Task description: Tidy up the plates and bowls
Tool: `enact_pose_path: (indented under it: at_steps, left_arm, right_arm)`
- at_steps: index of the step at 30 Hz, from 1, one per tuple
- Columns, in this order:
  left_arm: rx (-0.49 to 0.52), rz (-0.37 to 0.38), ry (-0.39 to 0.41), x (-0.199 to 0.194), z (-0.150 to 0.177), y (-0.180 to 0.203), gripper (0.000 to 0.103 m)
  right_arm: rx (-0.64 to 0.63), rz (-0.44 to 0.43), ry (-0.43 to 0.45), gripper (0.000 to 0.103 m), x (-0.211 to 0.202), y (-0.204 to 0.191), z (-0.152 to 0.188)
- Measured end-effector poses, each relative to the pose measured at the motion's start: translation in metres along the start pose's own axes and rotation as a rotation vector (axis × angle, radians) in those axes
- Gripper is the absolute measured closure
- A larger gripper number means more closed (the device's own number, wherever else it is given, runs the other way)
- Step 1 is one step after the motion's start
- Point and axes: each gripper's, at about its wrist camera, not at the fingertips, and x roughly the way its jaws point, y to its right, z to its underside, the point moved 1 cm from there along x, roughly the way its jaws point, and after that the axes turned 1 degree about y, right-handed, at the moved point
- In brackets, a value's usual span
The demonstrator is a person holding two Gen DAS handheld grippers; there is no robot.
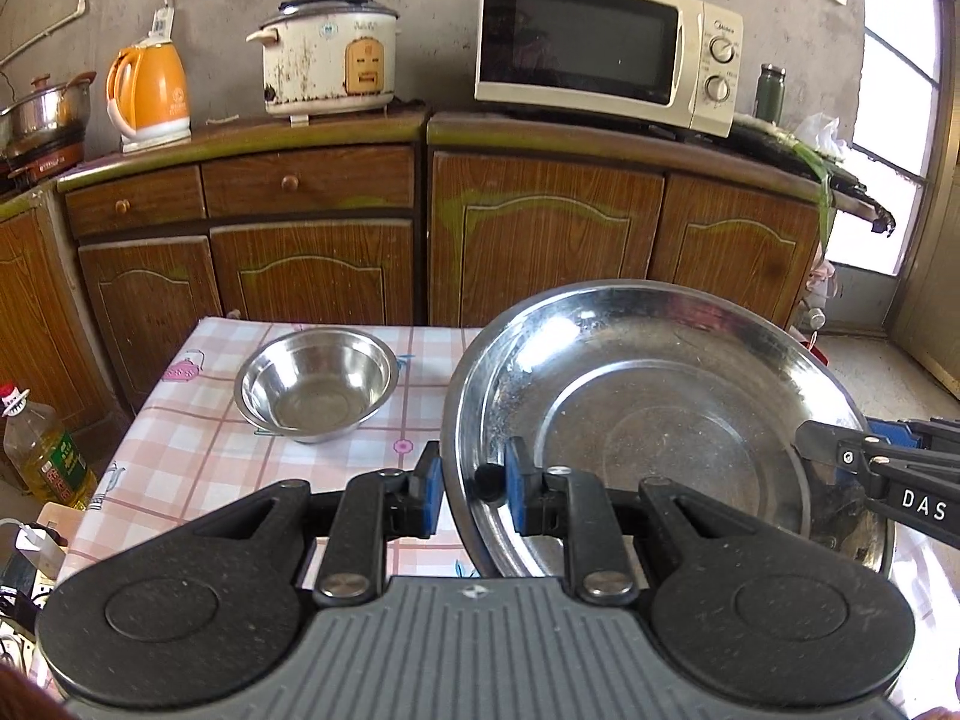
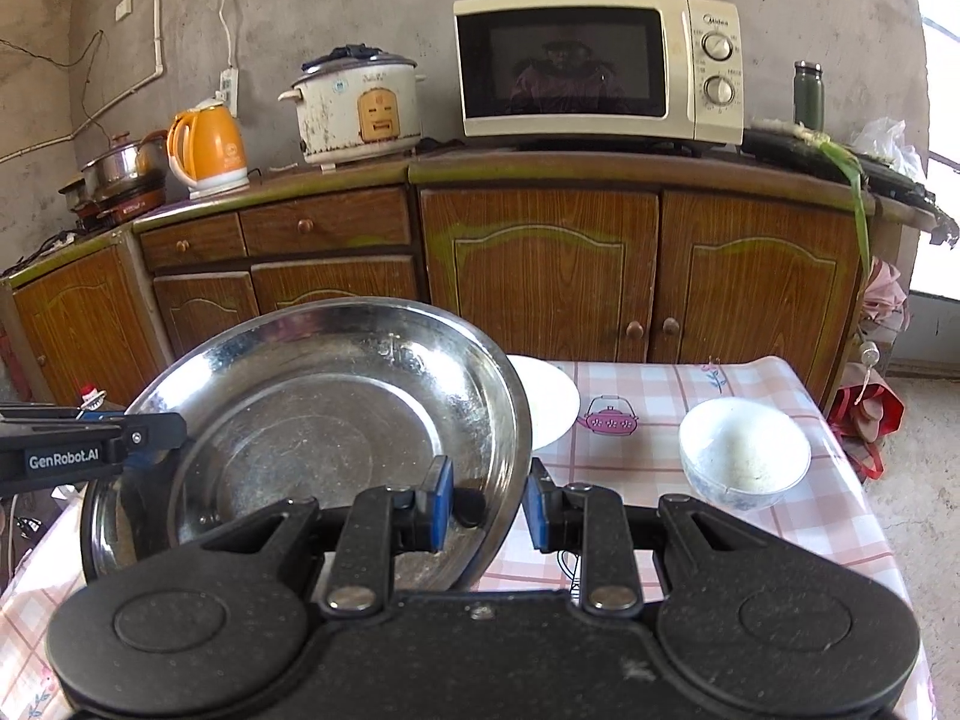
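A: Two grippers share one big steel plate (image 1: 654, 420), held clear above the checked table (image 1: 198, 420). Left gripper (image 1: 471, 495) is pinched nearly closed on the plate's left rim; right gripper (image 2: 489, 501) is clamped on the opposite rim, jaws a bit wider apart.

B: What else is on the table?

A: Steel bowl (image 1: 317, 387) sits to the left, well apart from the plate. White plate (image 2: 549, 411) and white bowl (image 2: 744, 453) sit to the right w/ a gap between them (white plate partly hidden behind the steel one).

B: How will the steel plate handle?

A: Prob. stiff and light, but polished metal is slippery, so thin-rim grips could slide if it tilts. Opposite-rim holds look sensible; keep it level. White bowl and white plate look like ceramic, likely fragile.
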Motion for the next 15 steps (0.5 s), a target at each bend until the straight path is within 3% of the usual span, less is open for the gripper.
enact_pose_path:
  at_steps: [15]
  left_arm:
    - [0.007,0.004,0.05,-0.029,0.001,0.0,0.082]
  right_arm:
    - [-0.012,0.016,0.052,0.071,-0.033,-0.009,-0.002]
